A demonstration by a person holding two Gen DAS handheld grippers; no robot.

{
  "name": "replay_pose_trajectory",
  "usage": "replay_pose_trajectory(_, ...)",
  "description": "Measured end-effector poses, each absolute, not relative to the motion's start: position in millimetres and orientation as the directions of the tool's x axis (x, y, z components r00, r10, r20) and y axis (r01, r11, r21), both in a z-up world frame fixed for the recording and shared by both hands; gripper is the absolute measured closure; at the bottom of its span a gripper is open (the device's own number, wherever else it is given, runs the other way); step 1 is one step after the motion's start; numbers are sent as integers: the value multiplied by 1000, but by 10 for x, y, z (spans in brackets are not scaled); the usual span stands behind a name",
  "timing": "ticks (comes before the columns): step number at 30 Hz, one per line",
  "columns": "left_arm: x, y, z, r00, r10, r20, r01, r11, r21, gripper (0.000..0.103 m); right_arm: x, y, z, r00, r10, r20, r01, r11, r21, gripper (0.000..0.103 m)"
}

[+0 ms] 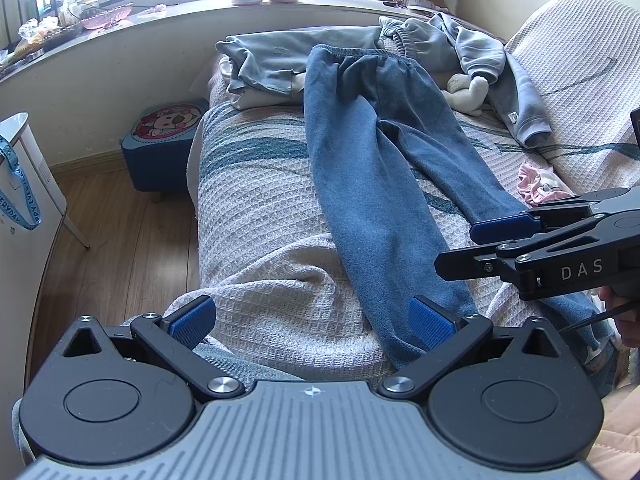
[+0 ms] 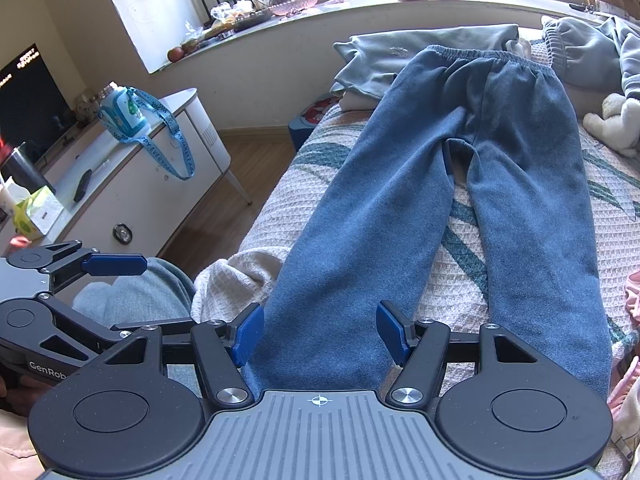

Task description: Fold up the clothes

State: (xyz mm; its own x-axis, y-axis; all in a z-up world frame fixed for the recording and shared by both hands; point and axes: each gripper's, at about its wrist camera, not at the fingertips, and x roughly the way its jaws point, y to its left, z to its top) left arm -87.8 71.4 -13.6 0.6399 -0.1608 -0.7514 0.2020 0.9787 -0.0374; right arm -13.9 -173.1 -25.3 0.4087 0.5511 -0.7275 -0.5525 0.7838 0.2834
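Observation:
Blue sweatpants (image 1: 360, 160) (image 2: 400, 200) lie flat on the bed, waistband far, both legs running toward me. My left gripper (image 1: 312, 322) is open wide above the near bed edge, and its right pad (image 1: 430, 326) hangs over the edge of the nearer leg. In the right wrist view the left gripper (image 2: 140, 296) shows at the lower left. My right gripper (image 2: 320, 332) is open, with the cuff end of one leg lying between its pads, which do not press on it. From the left wrist view the right gripper (image 1: 468, 246) comes in from the right, above the other leg.
Grey-blue folded clothes (image 1: 280, 56), a grey hoodie (image 1: 480, 52) and a plush toy (image 1: 468, 88) lie at the bed's far end. A pink garment (image 1: 540, 184) sits to the right. On the wooden floor to the left stand a blue stool (image 1: 164, 140) and a white cabinet (image 2: 140, 184).

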Motion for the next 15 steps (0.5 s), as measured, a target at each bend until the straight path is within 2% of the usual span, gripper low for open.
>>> replay_pose_trajectory(15,-884,721,-138,641,-159,-751,198,980,-39,0,-143,-1740,-260,409,551,-728,-549,785,286,39)
